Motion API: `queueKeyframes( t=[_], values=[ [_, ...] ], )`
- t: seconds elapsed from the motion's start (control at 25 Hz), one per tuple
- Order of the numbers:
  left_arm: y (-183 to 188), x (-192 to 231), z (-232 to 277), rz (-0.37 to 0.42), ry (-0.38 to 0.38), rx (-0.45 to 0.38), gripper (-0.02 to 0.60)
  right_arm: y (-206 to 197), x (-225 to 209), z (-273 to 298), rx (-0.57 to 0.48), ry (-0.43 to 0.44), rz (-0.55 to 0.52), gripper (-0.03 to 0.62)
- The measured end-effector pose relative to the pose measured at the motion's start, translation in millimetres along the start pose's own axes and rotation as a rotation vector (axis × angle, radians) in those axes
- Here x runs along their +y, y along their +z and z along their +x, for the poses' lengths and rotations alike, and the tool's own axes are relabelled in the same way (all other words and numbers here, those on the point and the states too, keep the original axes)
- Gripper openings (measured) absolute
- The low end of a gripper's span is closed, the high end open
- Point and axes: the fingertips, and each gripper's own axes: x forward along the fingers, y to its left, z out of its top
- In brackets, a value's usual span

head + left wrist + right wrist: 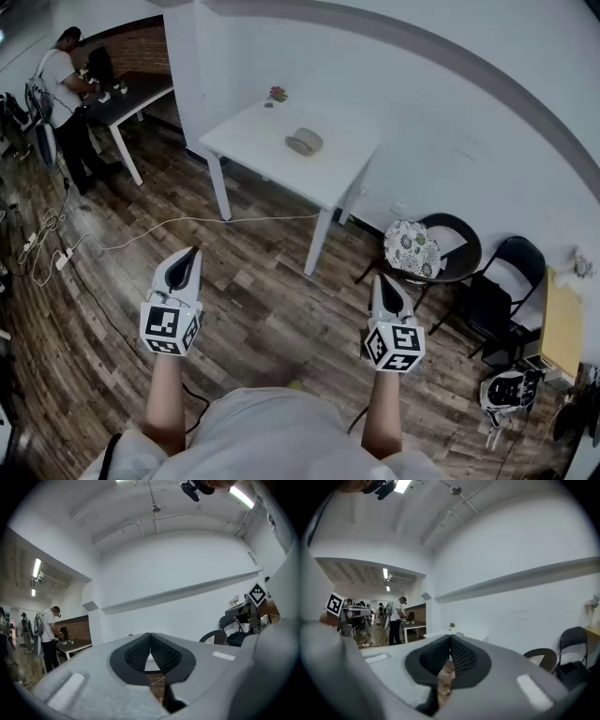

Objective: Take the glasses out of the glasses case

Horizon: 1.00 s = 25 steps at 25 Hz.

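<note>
A grey oval glasses case (304, 142) lies closed near the middle of a white table (262, 155) across the room. Both grippers are held level in front of me, well short of the table. My left gripper (192, 253) is shut, its tips touching with nothing between them. In the left gripper view its black pads (150, 652) meet at the tips. My right gripper (380, 279) is also shut and empty, and its pads (451, 654) touch in the right gripper view. The glasses themselves are hidden.
A small pot with pink flowers (277, 95) stands at the table's far corner. A round chair with a patterned cushion (412, 248) and a black folding chair (502, 286) stand right of the table. A white cable (169, 225) trails over the wood floor. A person (64, 94) works at a dark table far left.
</note>
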Motion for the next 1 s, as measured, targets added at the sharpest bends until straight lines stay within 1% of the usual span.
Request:
queueKeyframes(
  t=[0.6, 1.0],
  values=[
    [-3.4, -5.0, 5.5, -0.004, -0.009, 0.000, 0.009, 4.5, -3.2, 1.2, -0.025, -0.004, 0.043, 0.002],
    [-5.8, -11.0, 6.3, -0.002, -0.018, 0.020, 0.011, 4.0, -5.1, -4.0, -0.029, -0.005, 0.057, 0.003]
  ],
)
